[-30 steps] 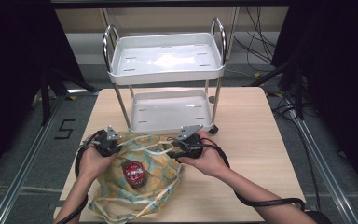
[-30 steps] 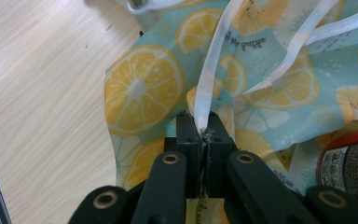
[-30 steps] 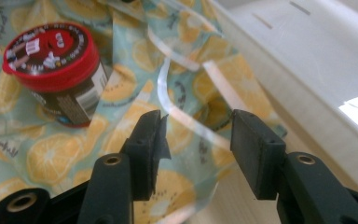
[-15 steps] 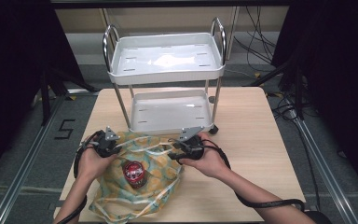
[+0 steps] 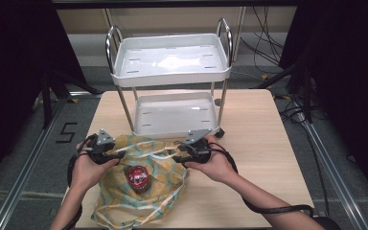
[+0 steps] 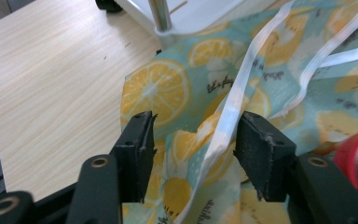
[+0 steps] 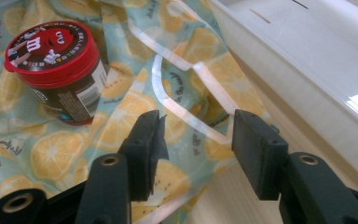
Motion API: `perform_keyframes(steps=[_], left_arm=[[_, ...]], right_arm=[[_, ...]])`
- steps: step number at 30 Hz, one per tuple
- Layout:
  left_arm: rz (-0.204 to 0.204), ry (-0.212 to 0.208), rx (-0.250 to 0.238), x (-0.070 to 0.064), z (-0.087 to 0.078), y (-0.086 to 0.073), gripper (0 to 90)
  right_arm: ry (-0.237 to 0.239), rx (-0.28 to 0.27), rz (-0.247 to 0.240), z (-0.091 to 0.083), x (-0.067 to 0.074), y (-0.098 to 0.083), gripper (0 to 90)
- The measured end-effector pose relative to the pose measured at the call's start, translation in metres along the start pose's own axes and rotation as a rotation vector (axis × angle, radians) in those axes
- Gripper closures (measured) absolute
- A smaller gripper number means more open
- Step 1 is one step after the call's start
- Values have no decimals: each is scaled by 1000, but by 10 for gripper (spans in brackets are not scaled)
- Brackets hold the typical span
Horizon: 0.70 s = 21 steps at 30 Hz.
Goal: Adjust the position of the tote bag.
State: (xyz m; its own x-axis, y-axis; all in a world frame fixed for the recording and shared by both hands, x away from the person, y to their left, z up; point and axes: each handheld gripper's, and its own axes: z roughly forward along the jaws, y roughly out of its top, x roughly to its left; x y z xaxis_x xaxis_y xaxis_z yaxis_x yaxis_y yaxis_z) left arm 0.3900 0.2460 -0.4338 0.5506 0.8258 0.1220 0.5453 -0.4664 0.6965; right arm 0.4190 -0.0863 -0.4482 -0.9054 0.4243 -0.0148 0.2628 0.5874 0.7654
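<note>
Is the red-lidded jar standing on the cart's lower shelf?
No, the jar sits on the lemon-print bag on the table, in front of the cart.

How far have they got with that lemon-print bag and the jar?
The jar already sits on the lemon-print bag, which lies on the table before the cart. In hand: the left gripper, jaws just opened, has a white strap loose between them; the right gripper is open over the bag's edge. Whatever follows with bag and jar is still undone.
</note>
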Motion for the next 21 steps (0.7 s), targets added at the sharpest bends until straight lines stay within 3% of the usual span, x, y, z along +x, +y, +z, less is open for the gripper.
perform_keyframes(steps=[7, 9, 11, 14, 15, 17, 20, 21], left_arm=[[22, -26, -44, -5, -20, 1, 467], [49, -41, -17, -8, -19, 0, 514], [61, -55, -2, -12, -14, -4, 533], [82, -42, 12, -12, -11, -6, 530], [67, -38, 11, -12, -10, -6, 523], [53, -41, 13, -11, -8, -6, 505], [69, -39, 23, -9, -6, -6, 503], [49, -43, 23, -10, -4, -7, 503]], right_arm=[[-4, -13, -1, 1, 3, 1, 550], [12, -9, 14, 0, 3, 1, 565], [11, -13, -2, 2, 4, 0, 568], [43, -20, 14, 3, 9, 0, 548], [60, -4, 32, 2, 11, 1, 534], [96, 1, 5, 6, 17, 3, 467], [105, 7, -15, 10, 21, 5, 429], [116, 13, -19, 12, 22, 5, 418]])
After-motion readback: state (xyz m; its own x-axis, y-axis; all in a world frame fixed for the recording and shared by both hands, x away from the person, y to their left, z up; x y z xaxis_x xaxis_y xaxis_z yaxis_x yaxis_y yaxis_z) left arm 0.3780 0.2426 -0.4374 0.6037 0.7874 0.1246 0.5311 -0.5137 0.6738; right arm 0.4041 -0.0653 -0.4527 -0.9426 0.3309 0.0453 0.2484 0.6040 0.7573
